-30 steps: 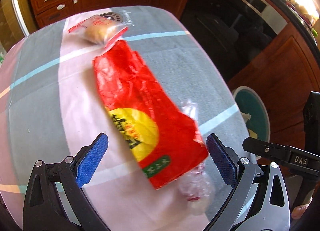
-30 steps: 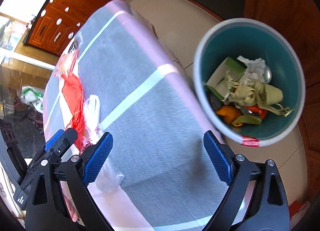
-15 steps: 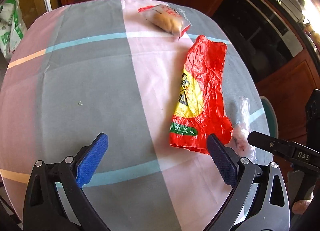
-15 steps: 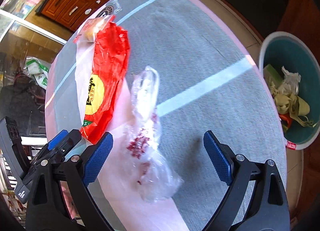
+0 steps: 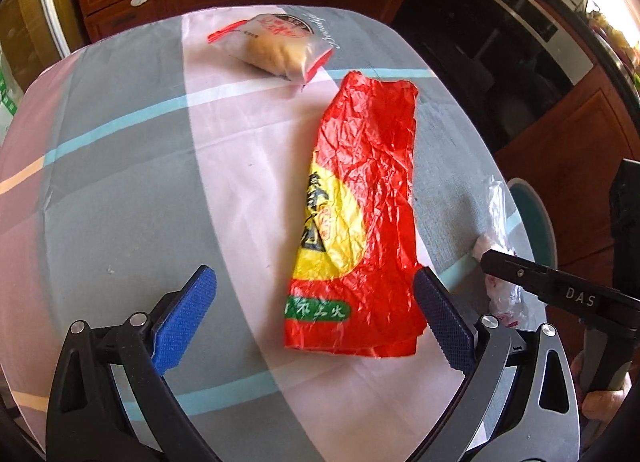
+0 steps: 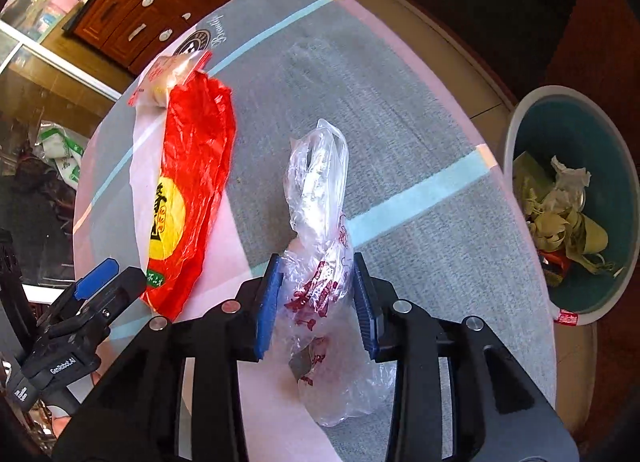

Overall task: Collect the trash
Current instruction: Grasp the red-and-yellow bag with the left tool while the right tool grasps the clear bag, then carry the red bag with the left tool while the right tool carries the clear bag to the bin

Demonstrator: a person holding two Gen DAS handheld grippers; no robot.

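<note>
My right claw point(image 6: 316, 302), jaws just narrowed, pinches the clear plastic bag point(image 6: 320, 238) lying on the striped tablecloth point(image 6: 420, 142). My left claw point(image 5: 316, 322) hangs spread above the red wrapper point(image 5: 360, 214); the bin point(image 6: 516, 134) stands beside the table.

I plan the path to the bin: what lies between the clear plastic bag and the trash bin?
Only bare striped tablecloth, then the table's edge, separates the clear plastic bag from the trash bin, in the right wrist view.
</note>
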